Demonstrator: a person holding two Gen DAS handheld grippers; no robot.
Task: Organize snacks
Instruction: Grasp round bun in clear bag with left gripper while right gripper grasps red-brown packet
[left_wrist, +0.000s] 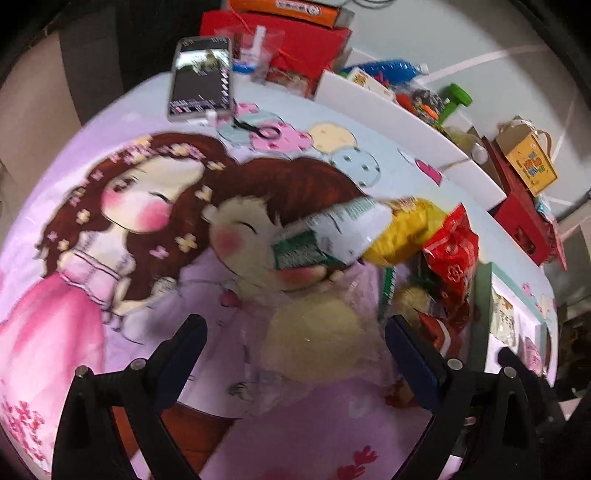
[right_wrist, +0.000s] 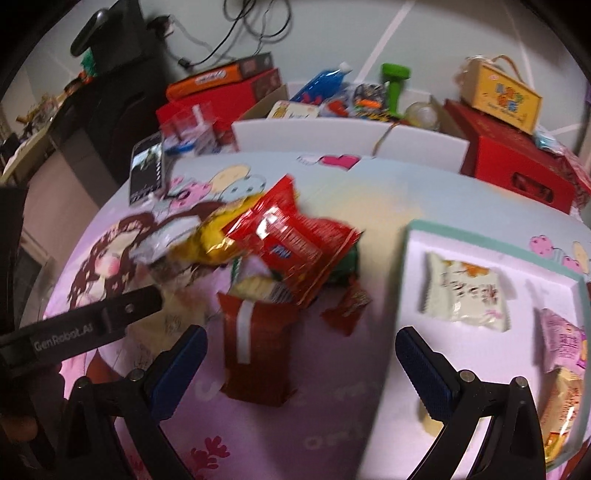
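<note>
Right gripper's the closer one to the snack pile

Both sets of fingers are spread wide, holding nothing. The dark red packet (right_wrist: 256, 347) stands just ahead of the right gripper (right_wrist: 301, 373), between its fingers, long axis running away from the camera. The tray (right_wrist: 410, 266) sits to its right. The left gripper (left_wrist: 295, 354) has the pile ahead and to its right, so I'd guess the right one goes first.

The left gripper (left_wrist: 295, 343) hangs low over the table with its jaws spread wide, nothing between its blue pads (left_wrist: 410, 354). The right gripper (right_wrist: 301, 354) is likewise spread wide and empty, its fingers pointing forward and down. In the right wrist view, the left gripper's black finger reaches in from the left edge, near the right gripper's left finger.
</note>
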